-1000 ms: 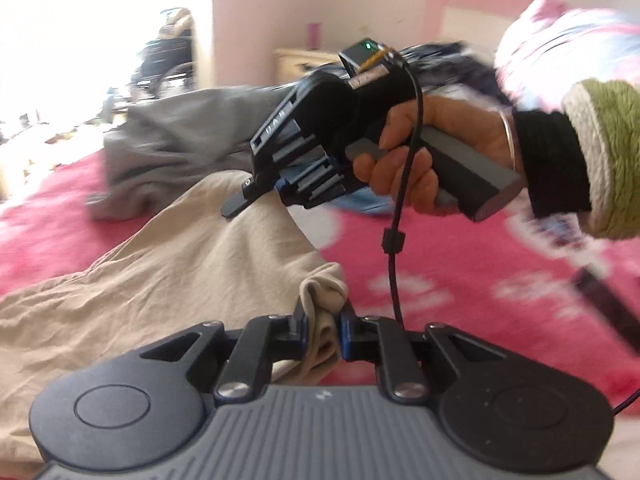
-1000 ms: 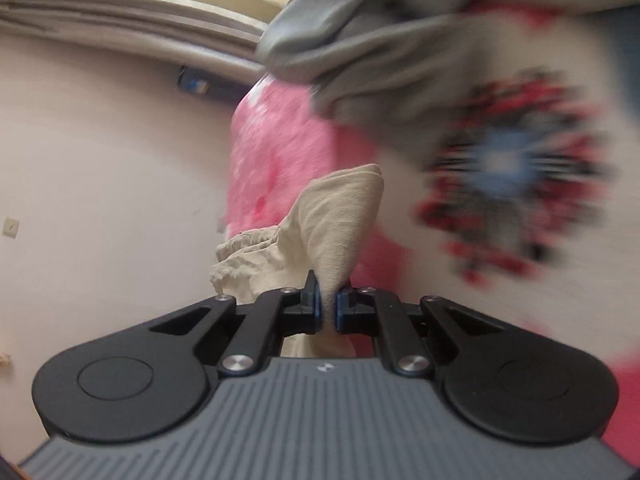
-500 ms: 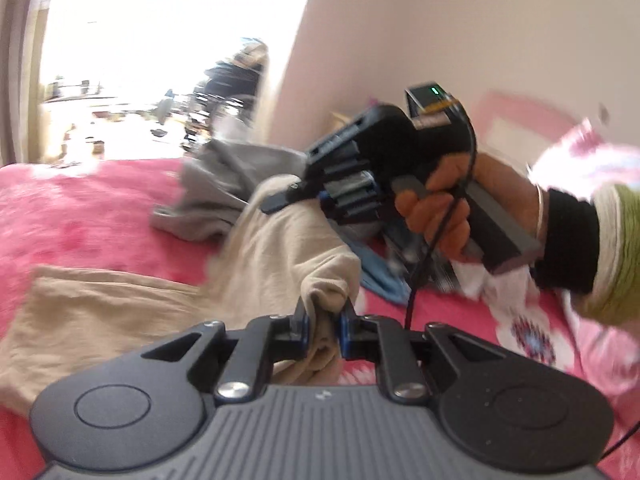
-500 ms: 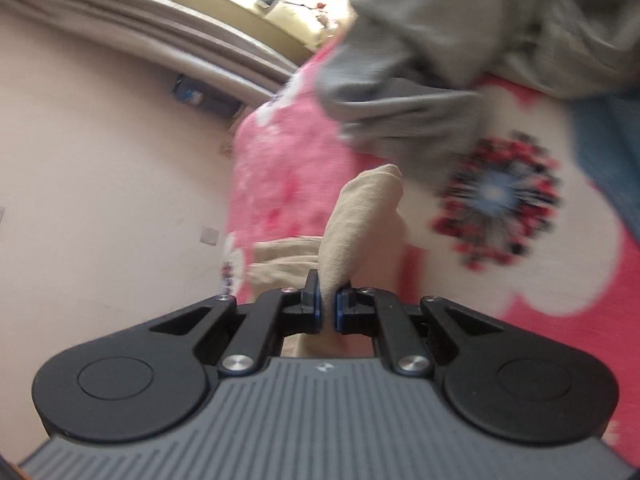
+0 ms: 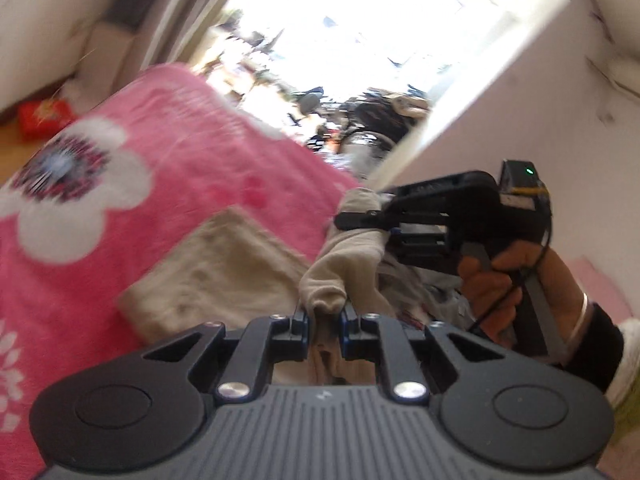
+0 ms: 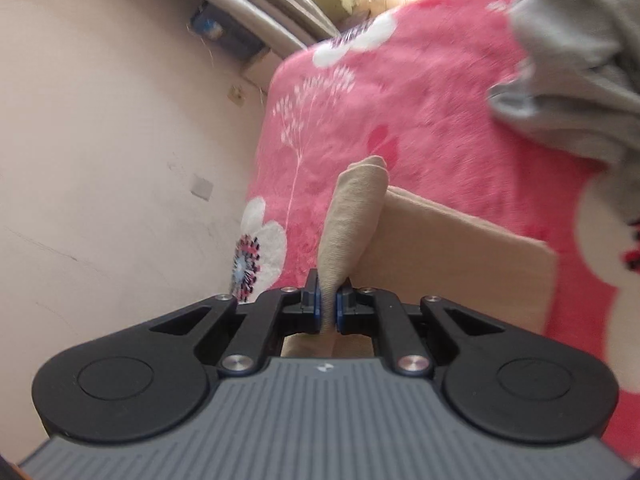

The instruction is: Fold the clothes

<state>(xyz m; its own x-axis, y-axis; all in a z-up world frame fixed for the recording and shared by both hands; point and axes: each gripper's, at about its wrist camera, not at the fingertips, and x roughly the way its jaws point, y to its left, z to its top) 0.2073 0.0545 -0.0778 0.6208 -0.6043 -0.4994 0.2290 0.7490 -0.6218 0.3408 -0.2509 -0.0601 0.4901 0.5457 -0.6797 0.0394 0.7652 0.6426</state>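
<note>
A beige garment (image 5: 224, 268) lies partly on the pink flowered blanket (image 5: 132, 184), and both grippers hold it up by an edge. My left gripper (image 5: 323, 322) is shut on a bunched fold of the beige cloth. In the left wrist view the right gripper (image 5: 360, 216) hangs just beyond, held by a hand (image 5: 508, 280), with cloth pinched in its tip. From the right wrist view, my right gripper (image 6: 328, 306) is shut on a narrow beige fold (image 6: 352, 216), and the rest of the garment (image 6: 460, 260) spreads flat to the right.
A grey garment (image 6: 576, 76) lies heaped on the blanket (image 6: 400, 96) at the upper right. The bed's edge meets a pale pink wall (image 6: 120, 160) on the left. A bright doorway (image 5: 360, 32) with clutter lies beyond the bed. A red item (image 5: 44, 118) sits on the floor.
Both grippers have swung across the bed with the beige garment still pinched. The left wrist view has rolled, so the bed now tilts. The cloth now lies flatter and folded.
</note>
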